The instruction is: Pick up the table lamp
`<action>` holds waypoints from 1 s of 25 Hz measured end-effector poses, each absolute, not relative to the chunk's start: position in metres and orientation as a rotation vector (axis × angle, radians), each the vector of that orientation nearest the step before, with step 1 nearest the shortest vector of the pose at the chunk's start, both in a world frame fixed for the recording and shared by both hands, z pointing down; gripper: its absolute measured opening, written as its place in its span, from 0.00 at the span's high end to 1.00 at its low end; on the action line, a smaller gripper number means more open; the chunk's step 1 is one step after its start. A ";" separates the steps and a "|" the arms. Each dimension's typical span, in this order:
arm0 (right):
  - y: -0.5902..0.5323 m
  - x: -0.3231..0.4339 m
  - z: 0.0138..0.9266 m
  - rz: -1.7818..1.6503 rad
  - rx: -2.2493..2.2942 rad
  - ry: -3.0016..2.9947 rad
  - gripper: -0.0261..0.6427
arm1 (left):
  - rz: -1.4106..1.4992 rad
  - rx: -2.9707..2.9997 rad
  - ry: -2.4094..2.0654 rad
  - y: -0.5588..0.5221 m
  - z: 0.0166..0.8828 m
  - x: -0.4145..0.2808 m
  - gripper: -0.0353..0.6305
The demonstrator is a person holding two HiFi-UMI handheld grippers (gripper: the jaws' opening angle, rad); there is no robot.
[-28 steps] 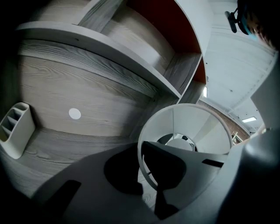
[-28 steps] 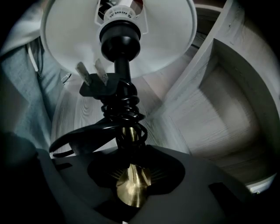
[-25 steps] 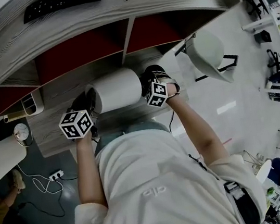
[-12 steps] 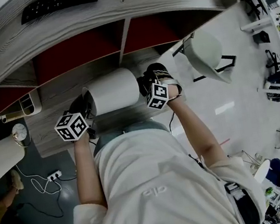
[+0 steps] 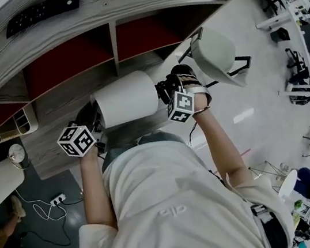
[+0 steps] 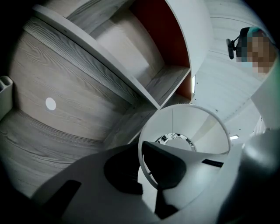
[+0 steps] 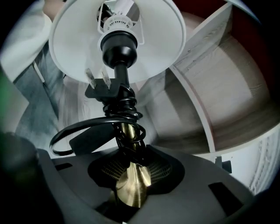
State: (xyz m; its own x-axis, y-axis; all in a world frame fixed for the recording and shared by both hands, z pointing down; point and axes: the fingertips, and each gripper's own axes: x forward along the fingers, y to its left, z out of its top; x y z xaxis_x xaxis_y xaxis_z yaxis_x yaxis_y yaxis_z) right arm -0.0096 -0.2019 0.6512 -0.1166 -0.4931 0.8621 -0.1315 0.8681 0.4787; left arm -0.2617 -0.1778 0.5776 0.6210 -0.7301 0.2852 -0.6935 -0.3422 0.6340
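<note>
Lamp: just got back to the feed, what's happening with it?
A person holds the lamp sideways between both tools, in front of the shelf. The left tool is shut on the rim of the shade. The right tool grips the brass stem by the coiled cord. The lamp looks lifted off the shelf board.

Ahead of us the shelf unit (image 5: pixel 124 5) blocks the way — its divider (image 5: pixel 113 39) and lower shelf board (image 5: pixel 50 125) lie just beyond the table lamp (image 5: pixel 125 99). A white chair (image 5: pixel 214 53) stands near the right gripper (image 5: pixel 166 89); past it the floor (image 5: pixel 255 93) lies open — free room on that side.
</note>
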 end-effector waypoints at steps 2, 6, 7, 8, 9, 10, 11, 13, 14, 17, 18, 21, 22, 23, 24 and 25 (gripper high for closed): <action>-0.200 0.005 0.636 -0.341 0.507 -1.656 0.73 | -0.084 2.113 -1.094 -0.178 0.569 -0.248 0.91; -0.194 0.036 0.613 -0.349 0.555 -1.619 0.73 | -0.116 2.152 -1.046 -0.178 0.557 -0.218 0.91; -0.192 0.045 0.609 -0.352 0.565 -1.607 0.73 | -0.120 2.162 -1.032 -0.177 0.554 -0.210 0.91; -0.189 0.053 0.605 -0.355 0.575 -1.597 0.73 | -0.125 2.172 -1.020 -0.176 0.551 -0.202 0.91; -0.186 0.061 0.601 -0.355 0.586 -1.590 0.73 | -0.128 2.181 -1.009 -0.176 0.549 -0.195 0.91; -0.183 0.068 0.598 -0.354 0.598 -1.583 0.73 | -0.133 2.190 -0.997 -0.174 0.546 -0.188 0.91; -0.180 0.077 0.595 -0.354 0.612 -1.574 0.73 | -0.137 2.199 -0.985 -0.173 0.543 -0.181 0.91; -0.173 0.095 0.590 -0.355 0.637 -1.552 0.73 | -0.143 2.216 -0.957 -0.169 0.539 -0.166 0.91; -0.169 0.102 0.587 -0.355 0.645 -1.544 0.73 | -0.144 2.222 -0.943 -0.167 0.537 -0.159 0.91; -0.157 0.123 0.580 -0.348 0.666 -1.522 0.73 | -0.146 2.236 -0.903 -0.160 0.532 -0.139 0.91; -0.154 0.130 0.577 -0.345 0.674 -1.515 0.73 | -0.146 2.241 -0.890 -0.158 0.531 -0.132 0.91; -0.143 0.146 0.569 -0.330 0.696 -1.498 0.73 | -0.143 2.256 -0.854 -0.155 0.524 -0.116 0.91; -0.139 0.151 0.566 -0.326 0.704 -1.495 0.73 | -0.141 2.260 -0.844 -0.153 0.522 -0.111 0.91; -0.135 0.156 0.564 -0.320 0.711 -1.492 0.73 | -0.140 2.264 -0.833 -0.152 0.519 -0.106 0.91; -0.132 0.161 0.562 -0.313 0.718 -1.489 0.73 | -0.140 2.272 -0.820 -0.151 0.517 -0.100 0.91; -0.128 0.167 0.560 -0.309 0.726 -1.484 0.73 | -0.141 2.279 -0.807 -0.150 0.516 -0.095 0.91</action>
State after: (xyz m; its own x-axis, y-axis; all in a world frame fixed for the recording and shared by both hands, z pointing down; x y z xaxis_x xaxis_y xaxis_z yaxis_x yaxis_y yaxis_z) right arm 0.1666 -0.1282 0.5597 0.0976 -0.6055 0.7898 -0.2404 0.7558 0.6091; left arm -0.0946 -0.1496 0.5155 0.7997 -0.5876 0.1232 -0.5107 -0.5578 0.6542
